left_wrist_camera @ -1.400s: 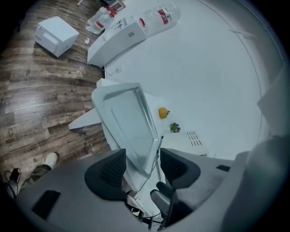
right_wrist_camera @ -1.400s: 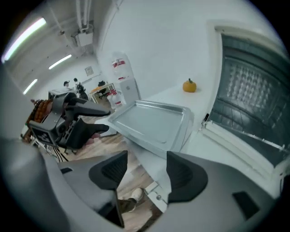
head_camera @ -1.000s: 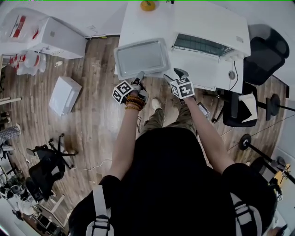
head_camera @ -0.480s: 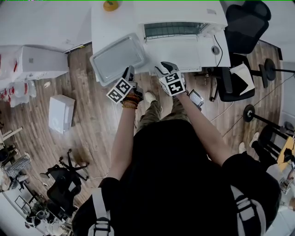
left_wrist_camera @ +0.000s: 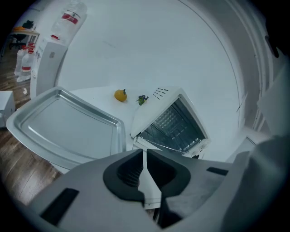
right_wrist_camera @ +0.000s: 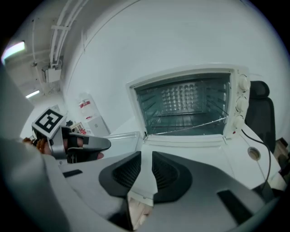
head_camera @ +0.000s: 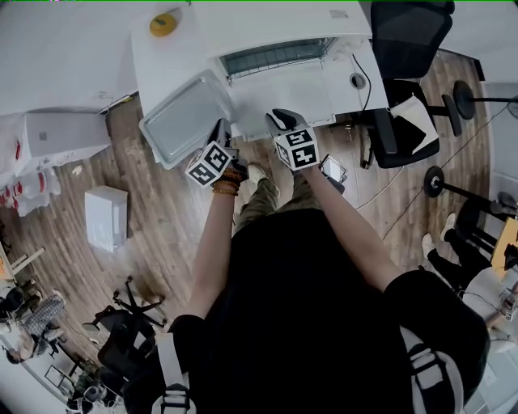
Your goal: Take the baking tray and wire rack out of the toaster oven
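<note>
The silver baking tray [head_camera: 182, 117] lies empty on the white table [head_camera: 154, 57], left of the toaster oven [head_camera: 283, 36], and juts over the front edge. It also shows in the left gripper view [left_wrist_camera: 63, 124]. The oven door [head_camera: 283, 93] hangs open. The wire rack [right_wrist_camera: 190, 127] sits inside the oven [right_wrist_camera: 186, 104]. My left gripper [head_camera: 220, 129] hovers just off the tray's near corner; its jaws [left_wrist_camera: 145, 158] have just been closing and are shut on nothing. My right gripper [head_camera: 279, 120] is in front of the door; its jaws [right_wrist_camera: 146, 170] have been closing to a narrow gap, nothing between.
A small yellow object [head_camera: 164, 23] sits at the table's back. A black office chair [head_camera: 405, 121] stands right of the table, with a cable running down from the oven side. White boxes [head_camera: 105, 217] lie on the wooden floor to the left.
Both grippers have drawn back from the tray's front edge and the oven door toward the person, and their jaws have narrowed. The tray stays on the table.
</note>
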Demonstrator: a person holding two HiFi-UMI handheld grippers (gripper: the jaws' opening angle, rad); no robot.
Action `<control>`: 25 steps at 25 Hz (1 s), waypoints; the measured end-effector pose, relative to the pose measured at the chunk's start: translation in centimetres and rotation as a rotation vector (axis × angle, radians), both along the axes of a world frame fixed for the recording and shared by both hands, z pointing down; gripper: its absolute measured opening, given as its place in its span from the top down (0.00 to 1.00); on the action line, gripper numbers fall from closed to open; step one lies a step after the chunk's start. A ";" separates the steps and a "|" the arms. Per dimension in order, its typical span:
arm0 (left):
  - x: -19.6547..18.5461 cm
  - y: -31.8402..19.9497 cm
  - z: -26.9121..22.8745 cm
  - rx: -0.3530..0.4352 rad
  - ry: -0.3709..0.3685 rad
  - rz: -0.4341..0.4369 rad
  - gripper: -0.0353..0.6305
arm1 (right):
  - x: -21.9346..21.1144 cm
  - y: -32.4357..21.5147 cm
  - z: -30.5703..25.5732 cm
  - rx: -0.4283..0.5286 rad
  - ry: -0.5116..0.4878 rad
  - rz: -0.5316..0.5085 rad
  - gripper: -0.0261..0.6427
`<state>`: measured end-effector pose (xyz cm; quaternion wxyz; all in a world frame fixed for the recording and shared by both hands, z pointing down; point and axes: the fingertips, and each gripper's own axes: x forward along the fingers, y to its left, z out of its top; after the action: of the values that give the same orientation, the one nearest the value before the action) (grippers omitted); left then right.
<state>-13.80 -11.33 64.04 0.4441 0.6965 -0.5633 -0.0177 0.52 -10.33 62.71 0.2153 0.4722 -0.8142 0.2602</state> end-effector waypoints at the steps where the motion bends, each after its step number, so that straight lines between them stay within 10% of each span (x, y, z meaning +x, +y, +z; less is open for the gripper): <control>1: 0.6 -0.4 -0.2 0.003 0.008 0.010 0.88 | 0.5 -0.4 -0.2 -0.008 -0.028 0.029 0.83; 11: 7.6 -3.8 0.0 -0.026 0.090 0.078 0.88 | 8.3 -3.7 0.1 -0.098 -0.228 0.226 0.83; 25: 12.2 -9.8 1.9 -0.136 0.358 -0.069 0.77 | 14.7 -11.0 1.5 -0.234 -0.469 0.397 0.69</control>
<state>-1.63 -21.09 65.94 0.5824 0.6308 -0.4988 -0.1185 15.18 -21.34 64.25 0.0198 0.5210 -0.6983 0.4905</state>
